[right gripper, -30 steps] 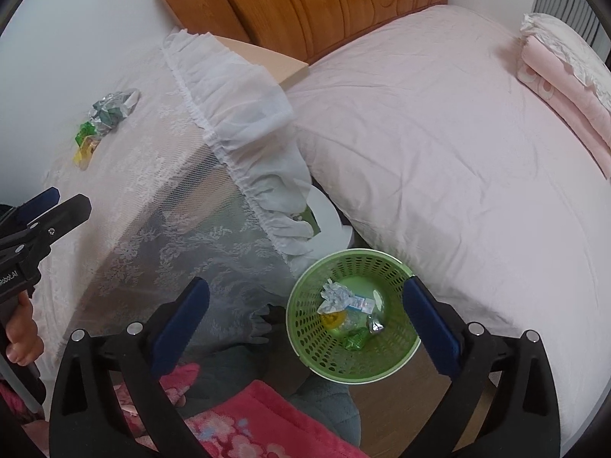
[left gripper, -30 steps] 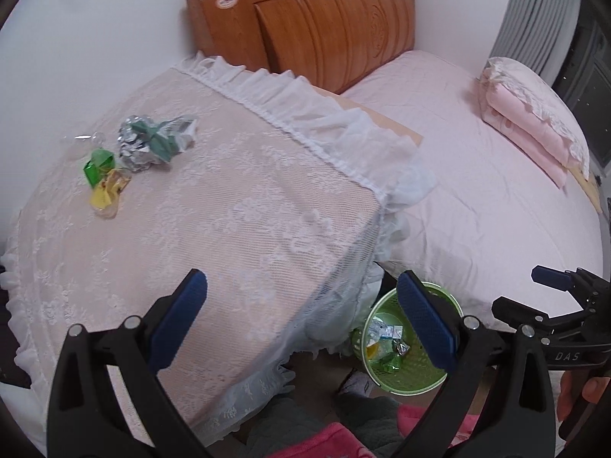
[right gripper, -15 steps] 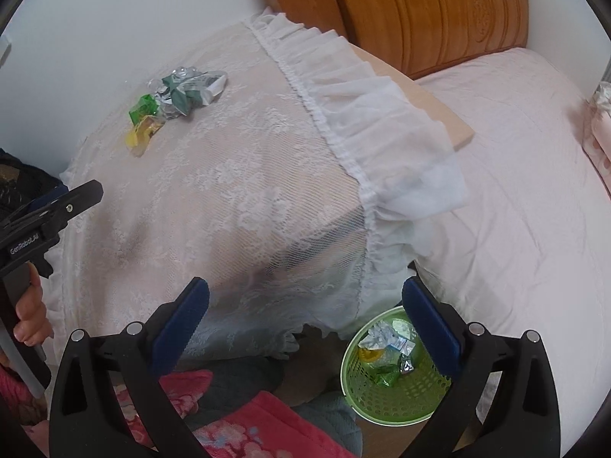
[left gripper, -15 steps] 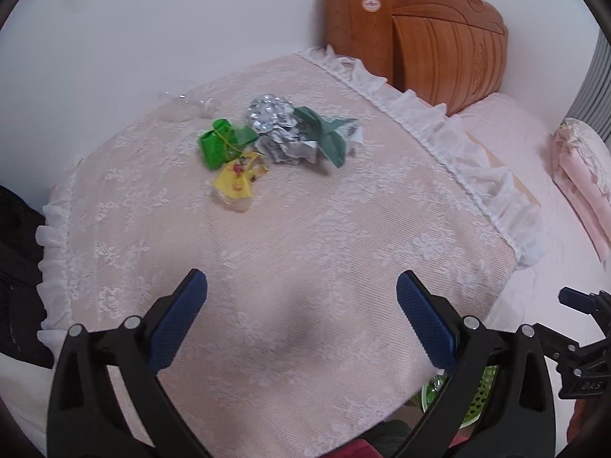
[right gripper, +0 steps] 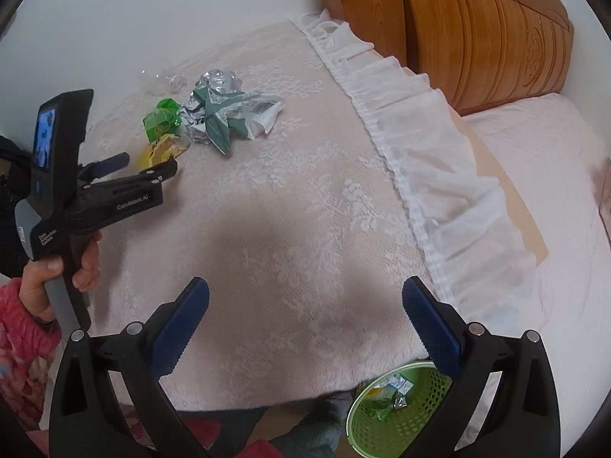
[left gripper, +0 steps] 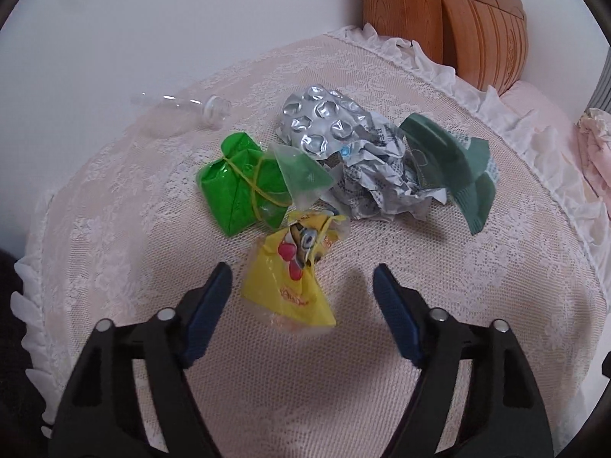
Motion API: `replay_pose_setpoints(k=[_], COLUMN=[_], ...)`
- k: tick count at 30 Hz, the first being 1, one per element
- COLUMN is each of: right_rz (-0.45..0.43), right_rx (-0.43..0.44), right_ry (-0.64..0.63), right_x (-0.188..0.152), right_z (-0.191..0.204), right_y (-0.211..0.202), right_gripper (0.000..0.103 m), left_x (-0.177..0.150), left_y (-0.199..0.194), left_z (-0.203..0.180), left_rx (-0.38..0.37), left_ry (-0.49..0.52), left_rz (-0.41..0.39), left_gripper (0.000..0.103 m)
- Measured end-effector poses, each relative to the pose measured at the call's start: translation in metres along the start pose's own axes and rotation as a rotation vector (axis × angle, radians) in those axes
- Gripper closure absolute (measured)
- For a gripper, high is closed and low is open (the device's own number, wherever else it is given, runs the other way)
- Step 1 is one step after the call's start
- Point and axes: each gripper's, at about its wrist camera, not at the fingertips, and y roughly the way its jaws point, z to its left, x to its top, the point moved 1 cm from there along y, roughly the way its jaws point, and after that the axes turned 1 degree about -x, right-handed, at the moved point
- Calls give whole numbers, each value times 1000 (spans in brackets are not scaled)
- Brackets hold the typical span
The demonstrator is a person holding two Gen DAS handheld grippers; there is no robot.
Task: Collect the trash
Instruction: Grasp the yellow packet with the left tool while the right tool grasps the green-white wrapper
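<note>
A pile of trash lies on the lace-covered table [left gripper: 477,286]: a yellow snack wrapper [left gripper: 294,282], a green foil packet [left gripper: 244,187], a silver blister pack [left gripper: 324,122], crumpled paper [left gripper: 378,187] and a dark green carton [left gripper: 454,168]. My left gripper [left gripper: 301,286] is open, its fingers on either side of the yellow wrapper without touching it. It also shows in the right wrist view [right gripper: 149,164], beside the pile [right gripper: 214,110]. My right gripper [right gripper: 305,301] is open and empty over the table's near edge. A green basket [right gripper: 397,416] with some trash stands on the floor below.
A clear plastic bottle [left gripper: 179,110] lies by the wall behind the pile. A wooden headboard [right gripper: 458,30] and a pink bed [right gripper: 553,191] are to the right of the table. White frills [right gripper: 412,122] hang along the table's right edge.
My left gripper has moved from above the basket across the table to the trash pile and now brackets the yellow wrapper. My right gripper has swung from the basket toward the table.
</note>
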Motion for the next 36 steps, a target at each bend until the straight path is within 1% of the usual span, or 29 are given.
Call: replay_pose_setpoints(k=[1, 2, 4, 6, 7, 9, 11, 14, 17, 20, 21, 24, 27, 29, 30, 31, 33, 36], right_rz=[-6, -10, -17, -22, -21, -30, -34, -32, -4, 29, 48, 78, 84, 74, 72, 67, 55, 39], right_rx=[4, 7, 13, 24, 26, 57, 108, 194, 166, 201, 196, 205, 200, 210, 218, 233, 247, 246], right_ry=[-9, -20, -47, -87, -96, -81, -12, 54, 99, 182, 190, 136, 85, 96, 100, 100, 103, 98], right_x=[9, 18, 31, 47, 54, 70, 86, 106, 122, 135, 138, 137, 137, 138, 138, 140, 142, 135], right_z=[3, 6, 11, 18, 20, 25, 23, 23, 23, 20, 22, 32, 38, 37, 37, 37, 38, 35], right_y=[4, 8, 15, 24, 27, 34, 40, 53, 72, 93, 100, 107, 110, 111, 111, 111, 109, 101], right_gripper=[3, 3, 3, 3, 3, 3, 3, 3, 3, 3, 3, 3, 3, 3, 4, 12, 20, 21], left_x=[1, 2, 4, 4, 4, 2, -1, -7, -14, -23, -27, -35, -42, -46, -47, -47, -48, -49], left_y=[5, 6, 8, 7, 6, 2, -6, -19, -32, -45, -50, -60, -67, -68, -67, -67, -68, -73], left_z=[1, 3, 5, 6, 7, 10, 14, 18, 25, 31, 33, 39, 44, 47, 48, 48, 49, 49], left_rx=[-14, -27, -58, -70, -70, -75, -90, -105, -111, -119, -120, -127, -119, -119, -119, -116, -113, -110], left_ry=[2, -10, -15, -12, -12, -14, -27, -43, -65, -90, -97, -105, -105, -119, -125, -130, -133, -130], left_rz=[11, -6, 0, 7, 5, -3, -13, -27, -35, -39, -40, -41, -42, -39, -34, -32, -32, -41], left_gripper=[46, 48, 64, 74, 75, 78, 79, 79, 79, 79, 79, 79, 79, 79, 79, 79, 79, 79])
